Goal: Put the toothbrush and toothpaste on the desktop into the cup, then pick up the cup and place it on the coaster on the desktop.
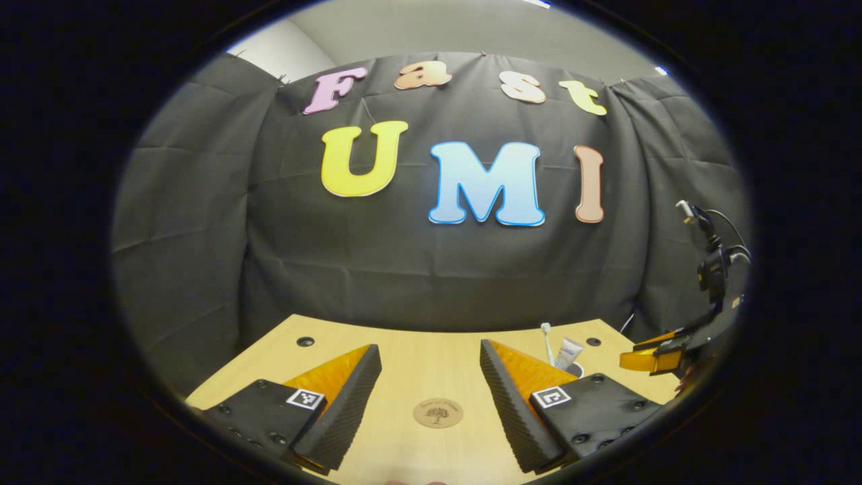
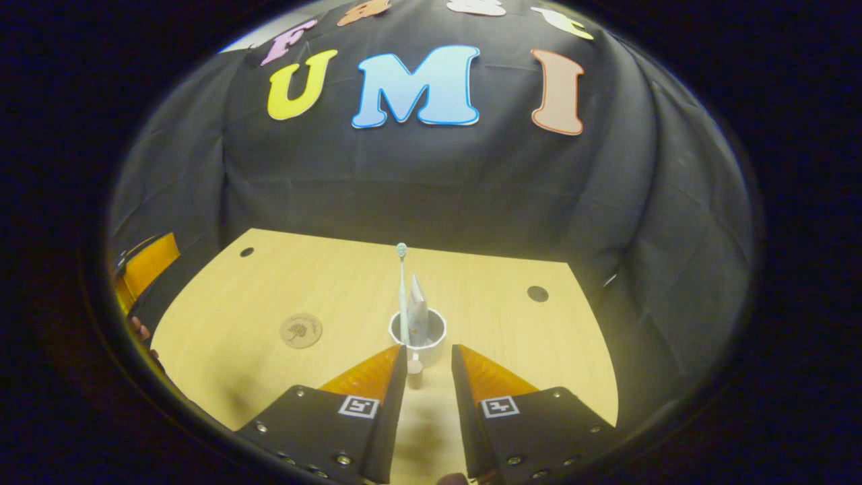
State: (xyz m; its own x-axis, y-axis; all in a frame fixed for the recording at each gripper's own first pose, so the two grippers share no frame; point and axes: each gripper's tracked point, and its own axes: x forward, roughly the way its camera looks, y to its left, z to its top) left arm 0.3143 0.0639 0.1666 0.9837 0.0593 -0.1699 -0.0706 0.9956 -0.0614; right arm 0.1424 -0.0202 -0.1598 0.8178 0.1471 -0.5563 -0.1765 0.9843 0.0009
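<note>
Right claw [image 2: 429, 367] flanks the handle of the cup [image 2: 417, 331], fingers apart.

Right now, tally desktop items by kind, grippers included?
toothbrush: 1
toothpaste: 1
cup: 1
coaster: 1
grippers: 2, left gripper, right gripper
Total: 6

Your left gripper view sits low over the near edge of the desktop [image 1: 404, 350], facing the booth's back wall, with the coaster [image 1: 438, 412] close ahead. Your right gripper view looks from higher and tilts down across the desktop [image 2: 337, 296], with the cup [image 2: 418, 335] near. Both views share the desktop, coaster [image 2: 301, 330], cup and back wall.
</note>
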